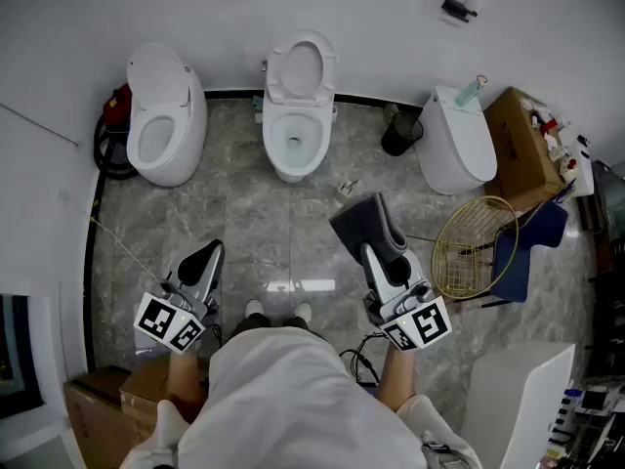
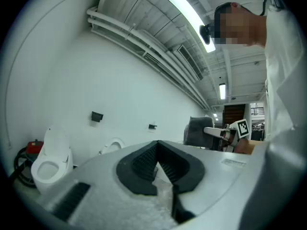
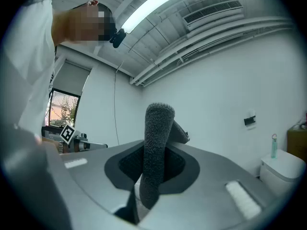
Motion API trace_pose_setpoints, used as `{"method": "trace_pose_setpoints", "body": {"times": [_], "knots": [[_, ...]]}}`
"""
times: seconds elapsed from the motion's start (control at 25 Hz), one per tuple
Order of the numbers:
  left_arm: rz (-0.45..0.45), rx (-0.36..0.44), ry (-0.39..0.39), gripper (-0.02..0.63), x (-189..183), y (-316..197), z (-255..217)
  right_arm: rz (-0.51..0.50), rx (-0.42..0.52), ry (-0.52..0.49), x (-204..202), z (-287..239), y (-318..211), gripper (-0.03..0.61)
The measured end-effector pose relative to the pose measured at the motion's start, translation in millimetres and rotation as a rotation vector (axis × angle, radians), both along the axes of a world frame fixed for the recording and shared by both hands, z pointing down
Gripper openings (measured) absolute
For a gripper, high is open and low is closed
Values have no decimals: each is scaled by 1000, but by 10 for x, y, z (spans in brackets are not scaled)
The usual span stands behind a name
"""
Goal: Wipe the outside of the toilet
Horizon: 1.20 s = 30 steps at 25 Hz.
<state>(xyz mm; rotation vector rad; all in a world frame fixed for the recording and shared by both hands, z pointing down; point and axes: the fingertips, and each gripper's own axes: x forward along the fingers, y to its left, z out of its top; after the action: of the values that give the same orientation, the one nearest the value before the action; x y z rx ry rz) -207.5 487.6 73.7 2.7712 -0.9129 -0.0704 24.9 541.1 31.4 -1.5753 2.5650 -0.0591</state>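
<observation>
The right gripper (image 1: 379, 250) pinches a grey cloth (image 1: 357, 225) tight — ready for wiping. The left gripper (image 1: 207, 257) is closed, empty; the toilets (image 1: 296, 115) stand far off.

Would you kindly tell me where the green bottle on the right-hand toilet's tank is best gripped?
I'd say its slim body, below the cap, taken from the front: the green bottle stands upright, with the wall behind and the cardboard box close on its right. The empty left hand-held gripper suits; the right hand-held gripper holds the grey cloth.
</observation>
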Motion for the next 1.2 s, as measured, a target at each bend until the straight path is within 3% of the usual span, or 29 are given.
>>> {"method": "trace_pose_setpoints", "body": {"times": [0.16,0.56,1.2], "knots": [[50,51,15,-2,137,-80,-173,6,-6,4,-82,33,-13,48],[114,26,6,-2,318,-75,-79,42,-34,15,-46,111,127,48],[57,8,-10,-2,296,-89,-35,56,-24,-94,209,102,20,51]]}}
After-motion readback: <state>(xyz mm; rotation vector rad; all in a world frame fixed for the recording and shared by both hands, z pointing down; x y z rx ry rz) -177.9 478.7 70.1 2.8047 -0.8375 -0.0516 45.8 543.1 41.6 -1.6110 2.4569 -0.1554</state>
